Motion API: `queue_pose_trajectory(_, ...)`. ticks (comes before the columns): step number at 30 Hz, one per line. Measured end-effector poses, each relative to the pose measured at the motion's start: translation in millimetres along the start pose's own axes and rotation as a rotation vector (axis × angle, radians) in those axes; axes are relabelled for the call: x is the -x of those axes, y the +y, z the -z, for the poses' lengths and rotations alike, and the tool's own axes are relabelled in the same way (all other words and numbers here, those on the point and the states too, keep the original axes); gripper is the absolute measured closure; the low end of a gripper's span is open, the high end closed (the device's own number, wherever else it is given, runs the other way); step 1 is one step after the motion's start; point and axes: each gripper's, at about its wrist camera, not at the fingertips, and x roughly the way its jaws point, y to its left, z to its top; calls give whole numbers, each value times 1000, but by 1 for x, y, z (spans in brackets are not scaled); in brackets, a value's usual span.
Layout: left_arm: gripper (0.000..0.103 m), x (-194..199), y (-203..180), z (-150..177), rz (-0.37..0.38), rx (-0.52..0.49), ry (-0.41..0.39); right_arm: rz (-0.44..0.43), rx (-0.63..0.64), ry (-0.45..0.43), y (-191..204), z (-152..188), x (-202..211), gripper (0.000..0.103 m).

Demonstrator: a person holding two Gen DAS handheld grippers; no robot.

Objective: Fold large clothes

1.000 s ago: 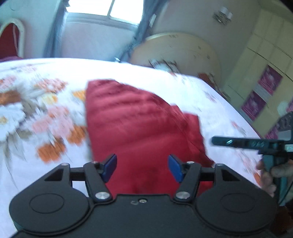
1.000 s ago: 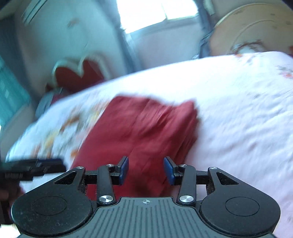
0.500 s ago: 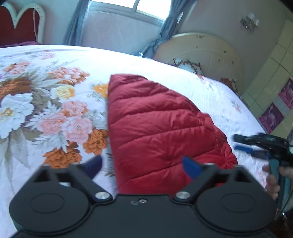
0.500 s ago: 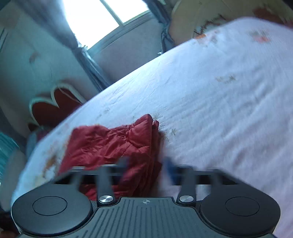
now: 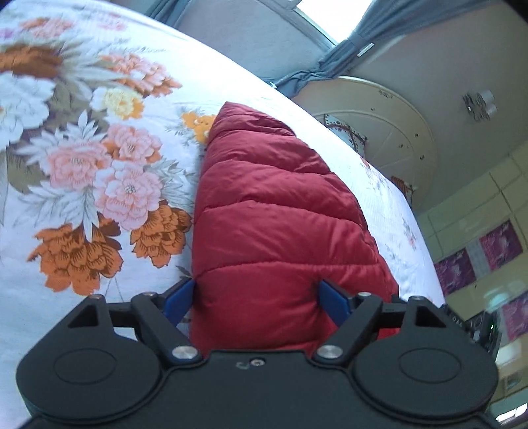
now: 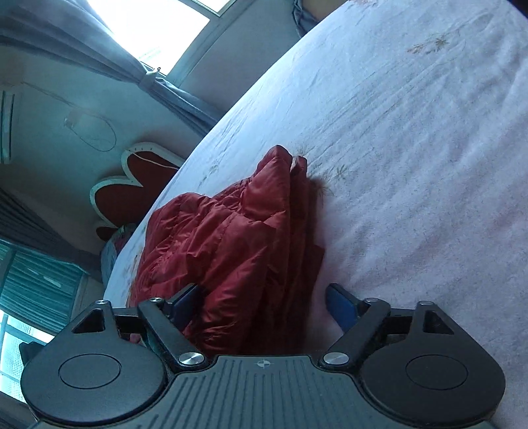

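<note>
A red quilted puffer jacket [image 5: 274,224] lies folded in a long thick bundle on the floral bedsheet [image 5: 76,171]. My left gripper [image 5: 255,302] is open, its blue pads on either side of the bundle's near end. In the right wrist view the same jacket [image 6: 237,237] shows as stacked folded layers on the pale sheet [image 6: 412,148]. My right gripper [image 6: 260,305] is open and straddles the near edge of those layers, left pad against the fabric, right pad over the sheet.
A round cream headboard [image 5: 379,118] stands beyond the bed. A heart-shaped red chair back [image 6: 128,188] and curtained window [image 6: 158,29] are at the far side. Wardrobe doors with purple panels [image 5: 488,254] are on the right.
Both grippers have opened wider and moved down to the near end of the jacket, which now sits between their pads. The right gripper has tilted and closed in on the folded edge.
</note>
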Motion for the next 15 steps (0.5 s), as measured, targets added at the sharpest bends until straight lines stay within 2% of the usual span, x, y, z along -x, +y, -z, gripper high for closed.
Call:
queue_pose_trajectory(5,28,-6,3,1,8,28,1,-34,-8,14,-1,-3,-11,41)
queue_pose_trajectory(9,38,-4,-3,3,0,5,-10,-66,-11,40,1,-2,-21,67)
queue_pose_trajectory(13,48,2,-10,5,-22,-25,-21,-58,28,21,7,1,-16,75)
queue_pose_trajectory(15,49,7,-17,5,-40,-55,-28,-54,43,12,13,1,-13,77)
